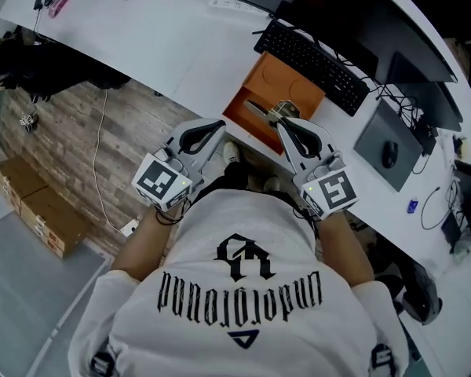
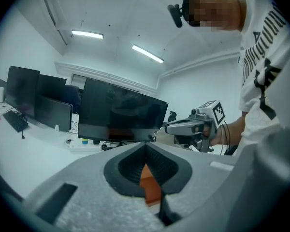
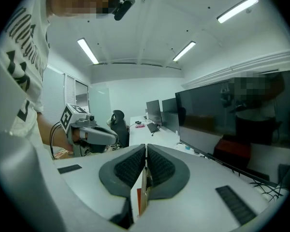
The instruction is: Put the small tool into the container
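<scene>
- Carrying step: holds the small metal tool pinched in the right tongs, just above the orange container at the edge of the white surface.
- Shows the left tongs pressed together, empty.
- Probably calls next for lowering and spreading the right tongs.
- Looks slim, metallic, dark-tipped.

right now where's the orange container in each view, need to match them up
Head view: orange container at upper centre on the white desk, in front of the keyboard.
Left gripper view: orange patch low centre, seen through the gap between the fingers.
Right gripper view: thin orange sliver at bottom centre, left of the small tool.
Shared landmark: the black monitor, probably the same one.
</scene>
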The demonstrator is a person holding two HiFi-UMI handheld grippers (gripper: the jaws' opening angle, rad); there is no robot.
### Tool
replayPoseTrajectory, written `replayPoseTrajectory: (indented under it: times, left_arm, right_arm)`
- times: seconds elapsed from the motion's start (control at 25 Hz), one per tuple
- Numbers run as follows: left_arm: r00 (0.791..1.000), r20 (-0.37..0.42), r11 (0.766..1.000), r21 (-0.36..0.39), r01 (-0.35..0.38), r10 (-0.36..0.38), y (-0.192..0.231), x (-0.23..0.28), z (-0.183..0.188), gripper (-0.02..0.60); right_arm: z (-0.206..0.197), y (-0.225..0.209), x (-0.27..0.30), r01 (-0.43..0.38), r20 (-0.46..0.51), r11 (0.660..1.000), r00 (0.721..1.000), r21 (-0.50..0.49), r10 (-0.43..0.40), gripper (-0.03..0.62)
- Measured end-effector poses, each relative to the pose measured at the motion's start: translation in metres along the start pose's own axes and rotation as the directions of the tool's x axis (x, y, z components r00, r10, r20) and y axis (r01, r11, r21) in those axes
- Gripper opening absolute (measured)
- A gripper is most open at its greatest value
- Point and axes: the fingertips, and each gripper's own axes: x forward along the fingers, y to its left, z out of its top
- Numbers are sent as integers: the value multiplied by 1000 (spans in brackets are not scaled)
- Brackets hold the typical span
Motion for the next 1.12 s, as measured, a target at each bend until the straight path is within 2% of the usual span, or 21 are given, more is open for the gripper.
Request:
replayPoseTrajectory:
  times: [0.16,0.4,0.76,1.12]
  left_arm:
    - [1000,-23,1000,-7,19,-19,9,6,-14,12]
    - [997,-64,999,-35,42,-44,18,13,-40,12]
    - [992,-113,996,-70,56,-64,28,24,-79,12]
    - [987,-144,994,-94,55,-68,41,36,-109,13]
  right_arm:
    - [-17,-8,12,15,-26,1000,1000,12,-15,25]
    - [-54,-19,26,34,-74,994,997,105,-26,25]
    - [-113,-27,48,51,-138,980,990,194,-24,25]
    - [-177,-32,66,71,-216,975,976,213,-24,25]
